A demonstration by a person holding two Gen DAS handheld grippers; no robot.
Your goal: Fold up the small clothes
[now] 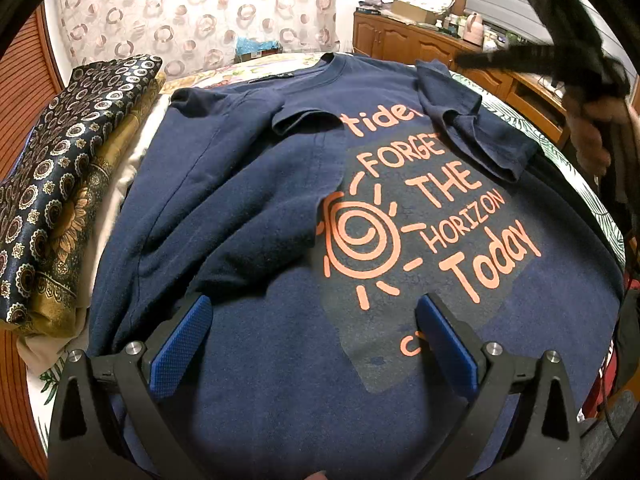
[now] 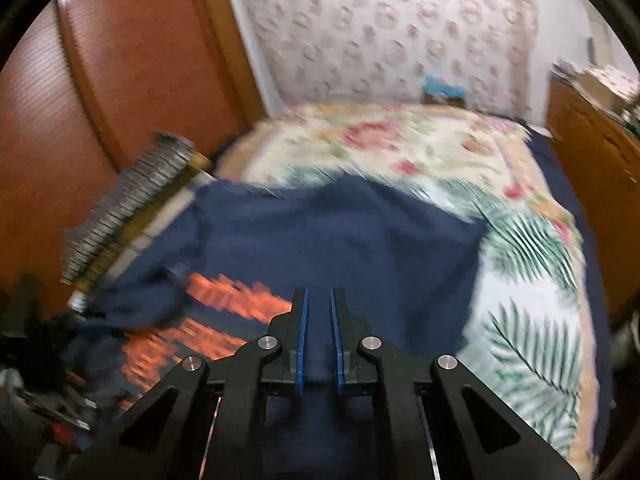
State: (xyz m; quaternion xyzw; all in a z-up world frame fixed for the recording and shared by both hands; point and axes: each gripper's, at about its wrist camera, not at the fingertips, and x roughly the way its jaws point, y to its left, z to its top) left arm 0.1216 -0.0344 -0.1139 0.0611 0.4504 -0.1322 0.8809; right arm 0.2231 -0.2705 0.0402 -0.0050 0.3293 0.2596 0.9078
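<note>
A navy T-shirt with orange print lies flat on the bed, both sleeves folded in over the chest. My left gripper is open and empty, its blue pads wide apart just above the shirt's lower part. The right gripper's dark body shows raised at the upper right of the left wrist view, held in a hand. In the blurred right wrist view my right gripper hovers above the shirt. Its jaws stand a narrow gap apart, with nothing between them.
A stack of folded patterned cloths lies left of the shirt, against a wooden wall. The bed has a floral and leaf-print cover. A wooden cabinet with clutter stands at the far right. A curtain hangs behind the bed.
</note>
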